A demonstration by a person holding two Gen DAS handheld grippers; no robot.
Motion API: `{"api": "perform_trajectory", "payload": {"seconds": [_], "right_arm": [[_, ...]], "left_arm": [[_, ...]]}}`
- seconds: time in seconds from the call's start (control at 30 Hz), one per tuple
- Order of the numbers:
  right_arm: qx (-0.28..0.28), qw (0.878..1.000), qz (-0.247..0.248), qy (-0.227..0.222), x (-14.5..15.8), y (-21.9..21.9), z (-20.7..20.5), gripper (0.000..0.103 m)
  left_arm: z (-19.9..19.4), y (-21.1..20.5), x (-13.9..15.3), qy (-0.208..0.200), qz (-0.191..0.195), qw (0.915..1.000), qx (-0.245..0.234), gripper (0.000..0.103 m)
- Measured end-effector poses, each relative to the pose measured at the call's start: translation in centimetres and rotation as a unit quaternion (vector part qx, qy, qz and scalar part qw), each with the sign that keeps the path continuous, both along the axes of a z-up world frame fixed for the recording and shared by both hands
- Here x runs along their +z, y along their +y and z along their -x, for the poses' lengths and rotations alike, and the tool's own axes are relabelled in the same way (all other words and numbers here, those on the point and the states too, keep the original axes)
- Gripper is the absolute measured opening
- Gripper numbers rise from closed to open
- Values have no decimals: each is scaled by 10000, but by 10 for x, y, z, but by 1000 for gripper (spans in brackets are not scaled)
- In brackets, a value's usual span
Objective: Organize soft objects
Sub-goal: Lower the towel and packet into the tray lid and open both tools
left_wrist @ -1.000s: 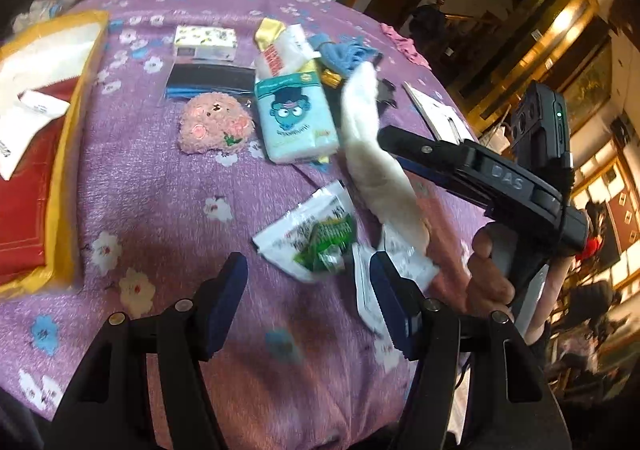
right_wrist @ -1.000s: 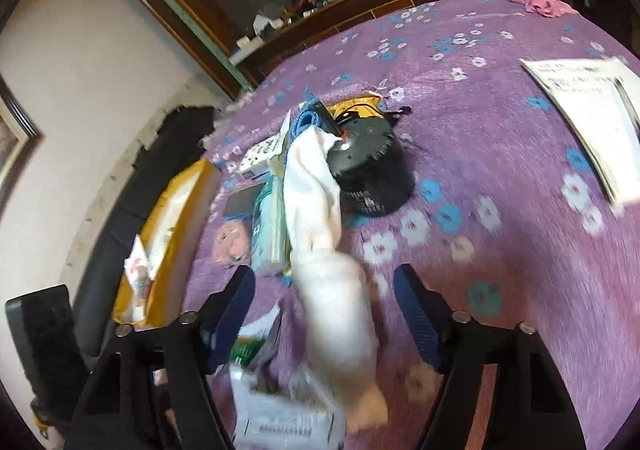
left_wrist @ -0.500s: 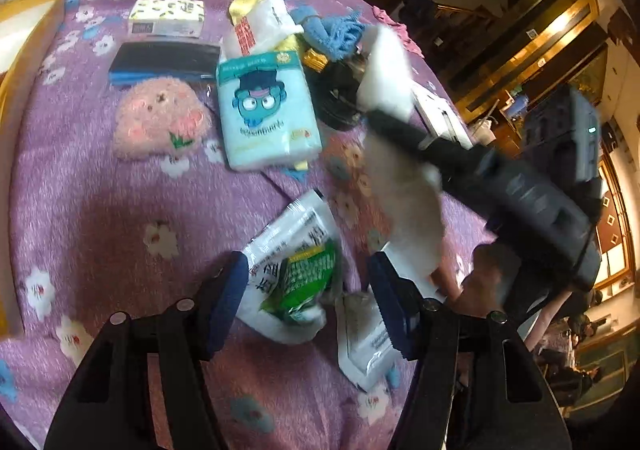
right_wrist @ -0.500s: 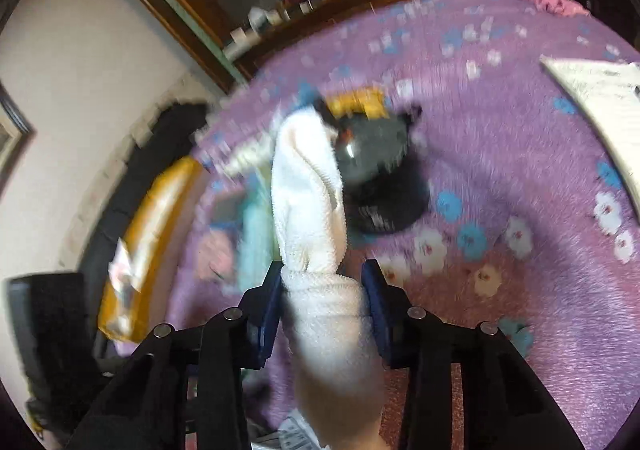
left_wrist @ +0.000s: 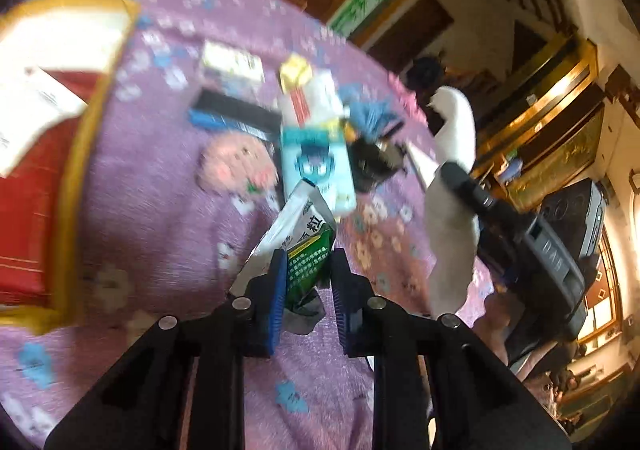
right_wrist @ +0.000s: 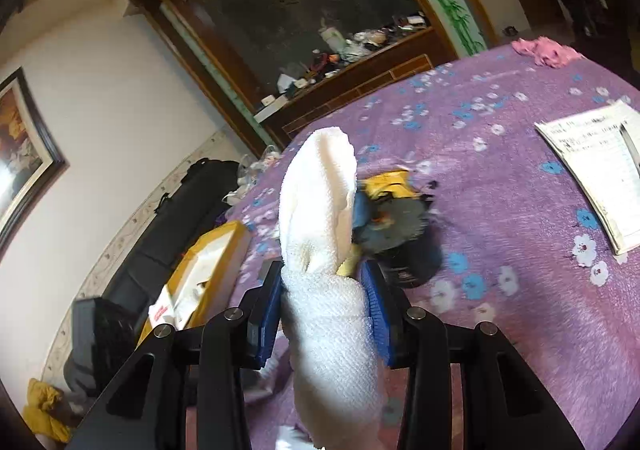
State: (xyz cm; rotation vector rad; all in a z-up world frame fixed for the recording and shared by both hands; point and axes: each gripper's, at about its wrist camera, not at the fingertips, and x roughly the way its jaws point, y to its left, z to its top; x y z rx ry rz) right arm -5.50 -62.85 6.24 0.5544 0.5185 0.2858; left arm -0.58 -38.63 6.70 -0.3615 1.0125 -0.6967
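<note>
Holding a limp white terry towel pinched in our right gripper, raised above the purple floral tablecloth, we risk it slipping; our left gripper apparently clamps a crinkly green-and-white foil sachet above the same cloth.

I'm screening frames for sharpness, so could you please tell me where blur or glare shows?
Left wrist view: tabletop items smear with motion, though the green packet in the left tongs stays sharp; lit gold panels glare at right. Right wrist view: white towel crisp, black cap behind blurred.
</note>
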Motion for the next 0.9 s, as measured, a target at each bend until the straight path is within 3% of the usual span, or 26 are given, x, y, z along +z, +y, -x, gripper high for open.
{"api": "perform_trajectory", "payload": {"seconds": [0.13, 0.37, 0.47, 0.63, 0.73, 0.9], "right_arm": [[458, 9982, 390, -48, 21, 56, -12, 38], [1281, 9911, 275, -213, 49, 117, -32, 38], [1607, 9869, 109, -105, 55, 136, -46, 39], [2016, 9793, 41, 157, 63, 184, -80, 39], [2190, 9748, 89, 419, 64, 223, -113, 39], [1958, 9780, 374, 619, 55, 252, -157, 42]], "left_arm": [[9, 29, 20, -194, -48, 9990, 407, 16], [26, 87, 57, -675, 200, 9931, 934, 16], [25, 124, 70, -855, 240, 9861, 1403, 16], [6, 172, 63, -963, -192, 9708, 2188, 16], [-17, 174, 47, -1026, -764, 9607, 2463, 16], [-32, 173, 20, -874, -1402, 9490, 2687, 17]]}}
